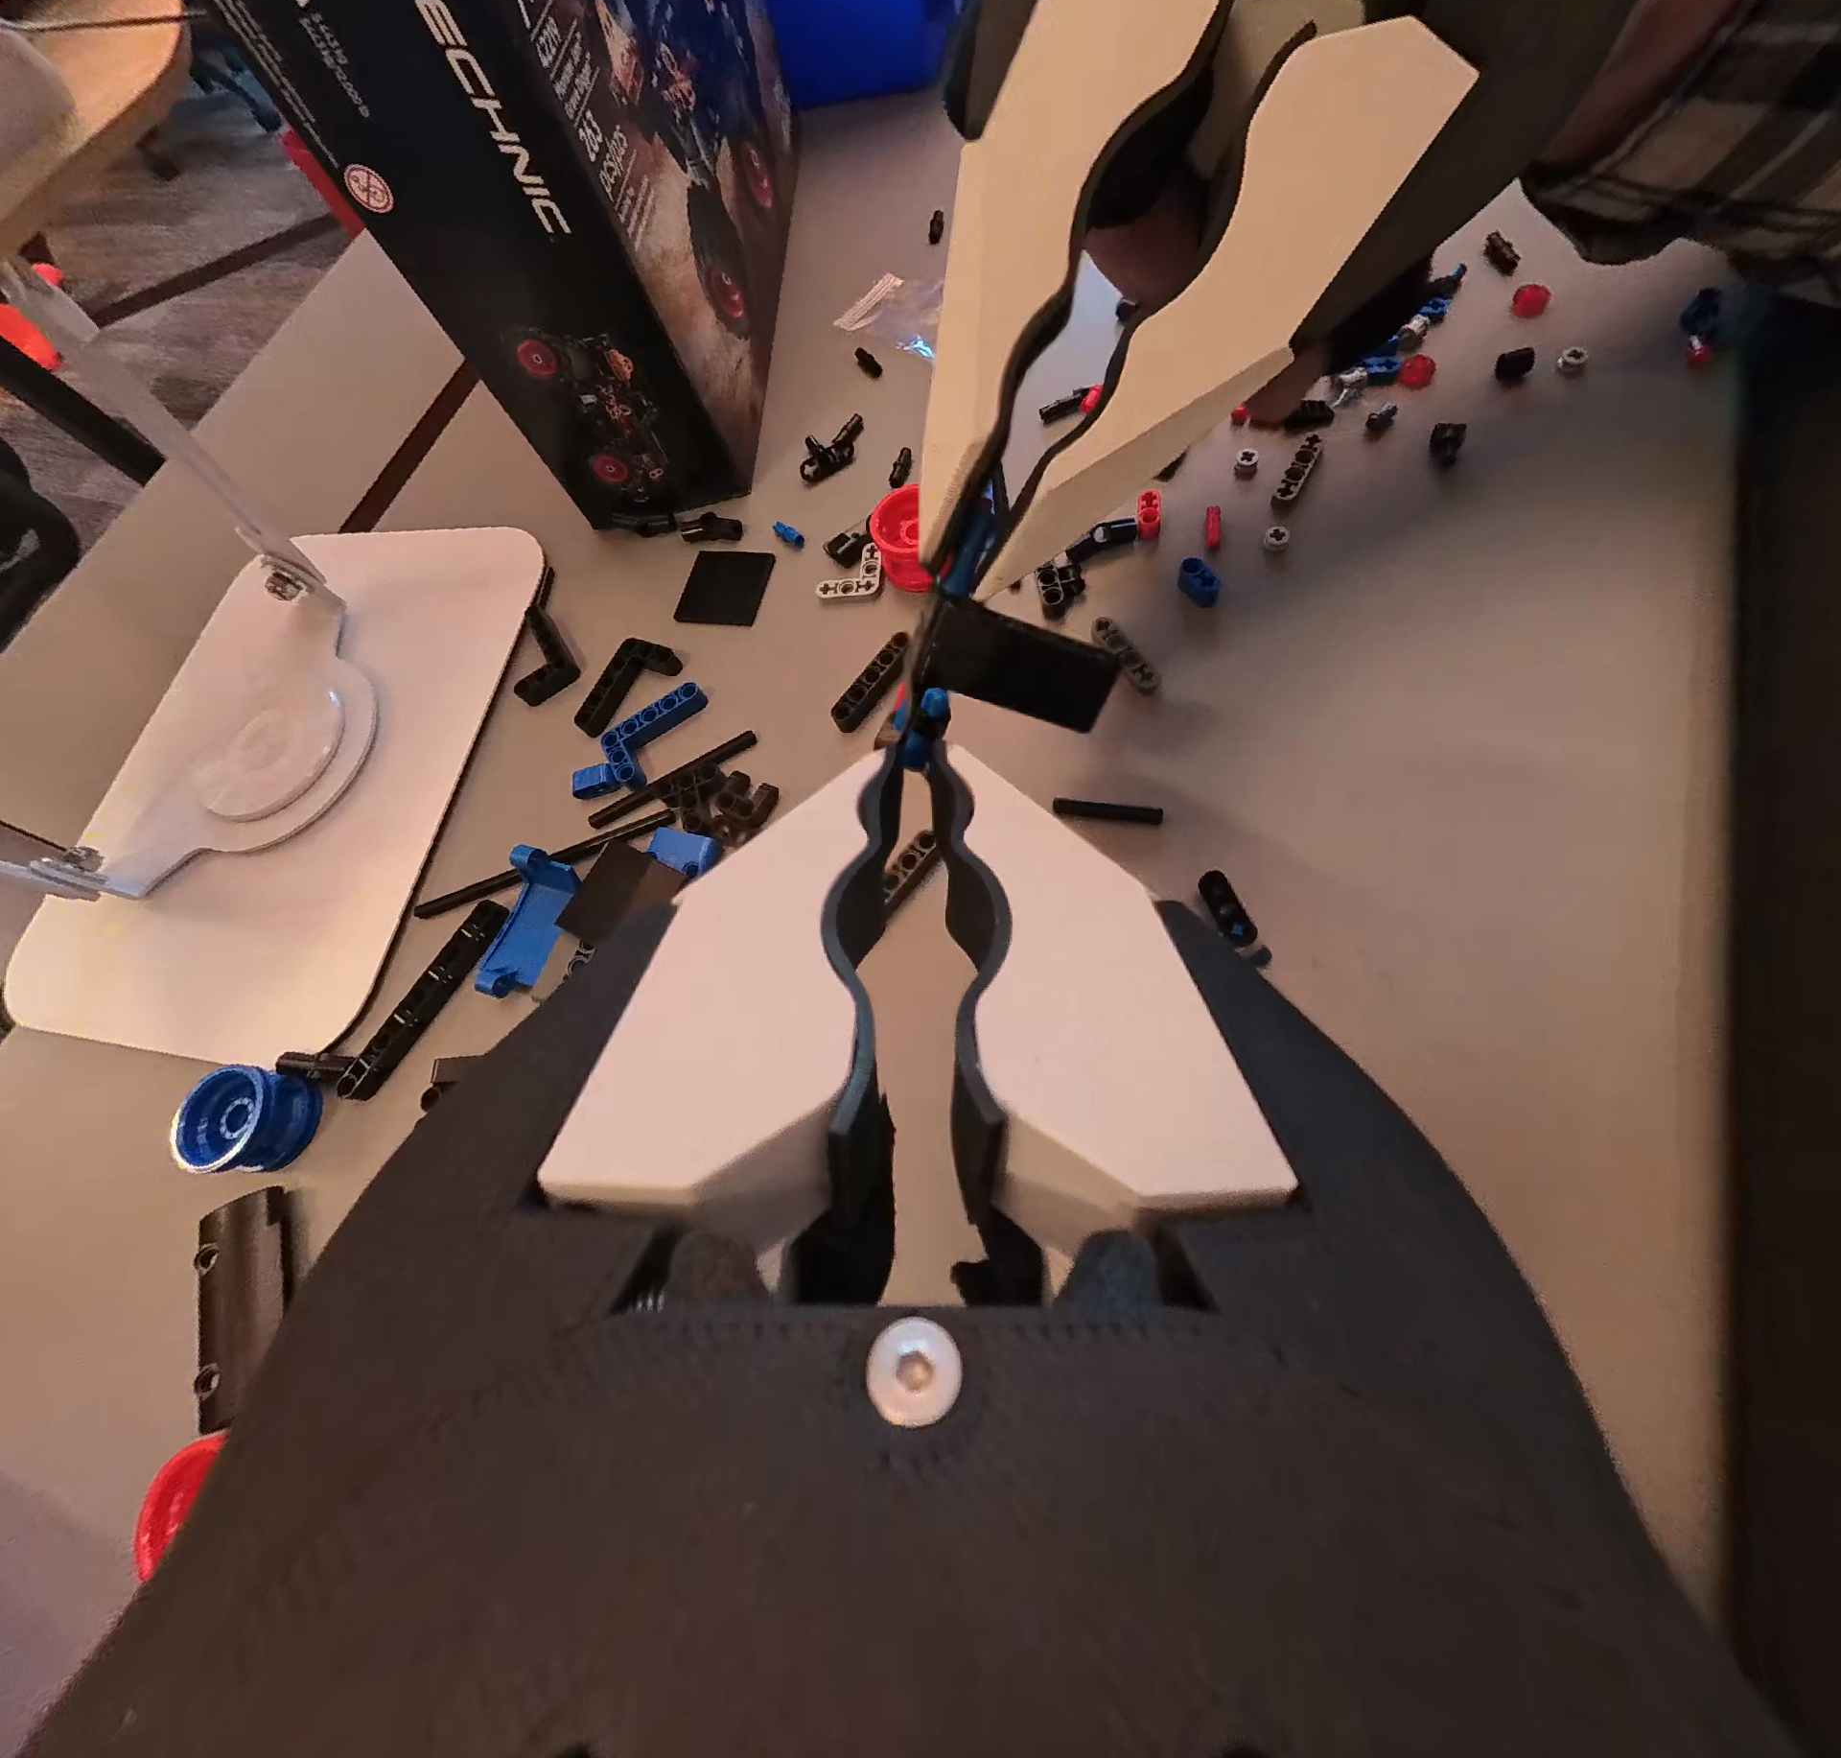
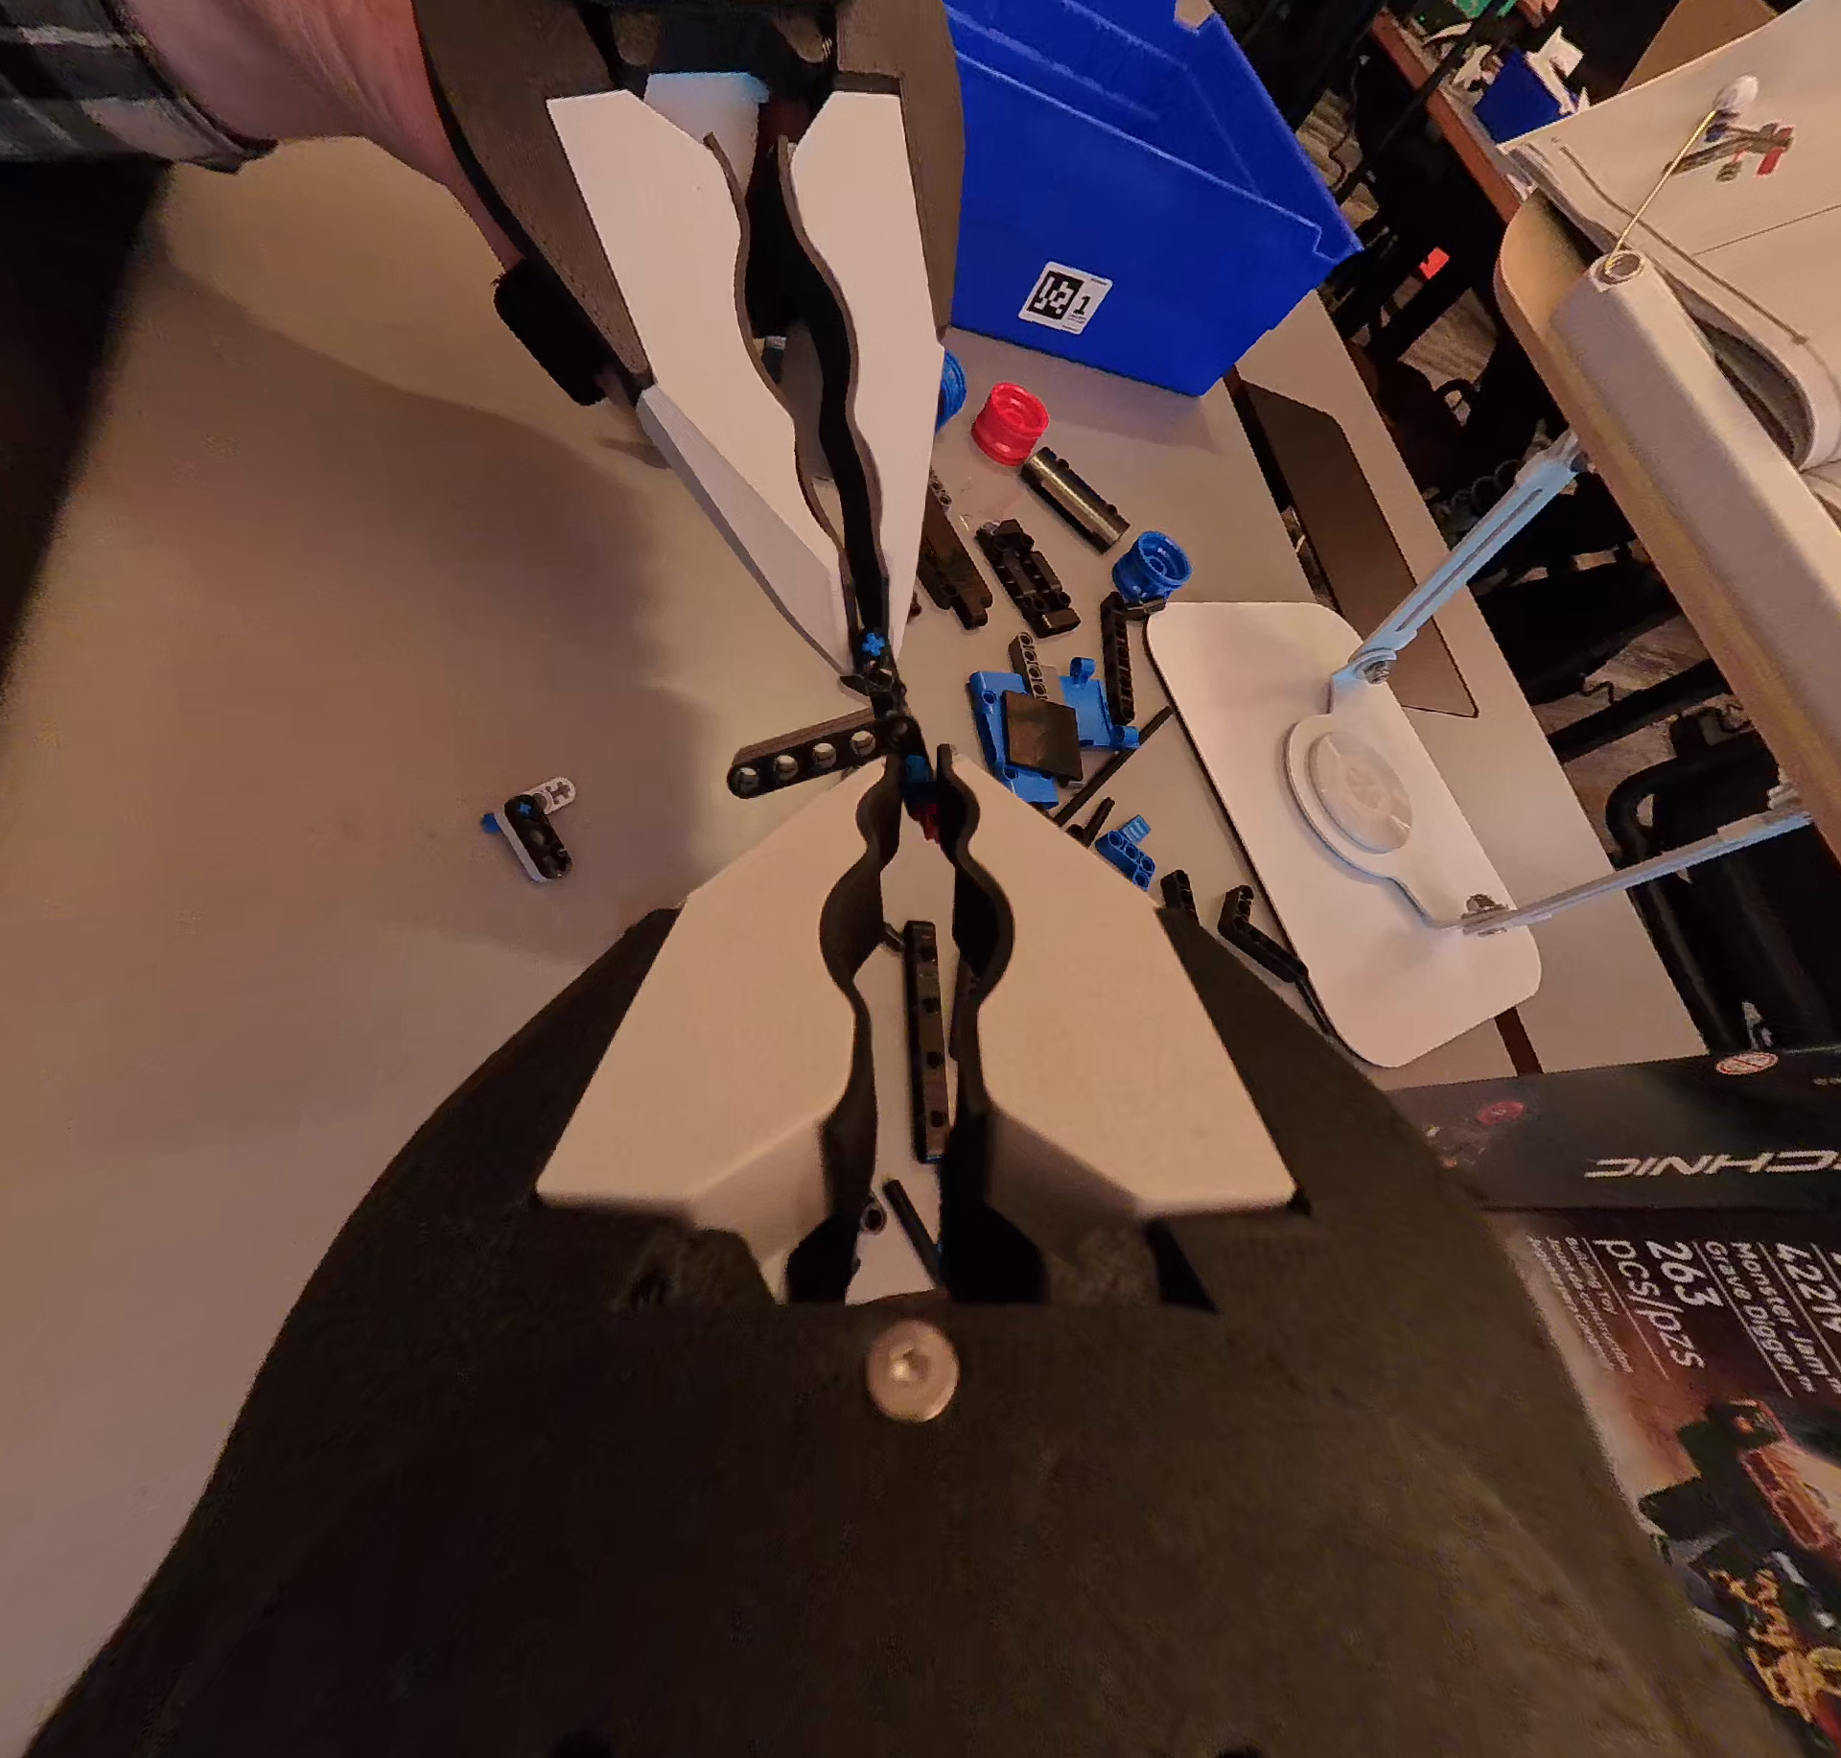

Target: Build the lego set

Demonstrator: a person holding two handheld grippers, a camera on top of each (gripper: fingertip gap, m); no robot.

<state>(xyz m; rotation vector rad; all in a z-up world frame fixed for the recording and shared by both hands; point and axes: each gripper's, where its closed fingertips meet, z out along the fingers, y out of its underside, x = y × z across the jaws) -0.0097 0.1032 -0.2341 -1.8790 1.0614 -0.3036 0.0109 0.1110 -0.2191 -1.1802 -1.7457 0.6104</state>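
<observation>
Joint between the two tips is tiny and dark; can't tell how the parts mate. Left gripper (image 1: 919,754) is pinched on a small blue connector (image 1: 926,726) at its fingertips. Right gripper (image 2: 919,793) is clamped on a blue/red bit, too small to identify, attached to a black piece. In the left wrist view that piece reads as a flat black panel (image 1: 1026,666), held off the table (image 1: 1395,813) between the opposing tips; the right wrist view shows instead a black beam with holes (image 2: 812,749) sticking out sideways from the same joint, so it's unclear whether that's one part or two. Right gripper (image 1: 971,539) comes in from the top of the left view, and the left gripper (image 2: 869,649) likewise in the right. Only the left view shows the scatter of small red, blue and black pins (image 1: 1395,385). Only the right view shows the blue bin (image 2: 1146,186). The set box (image 1: 558,215) is cut off at the frame edge in both views. Loose blue and black beams (image 1: 638,734) lie beside the white stand base (image 1: 249,793).
</observation>
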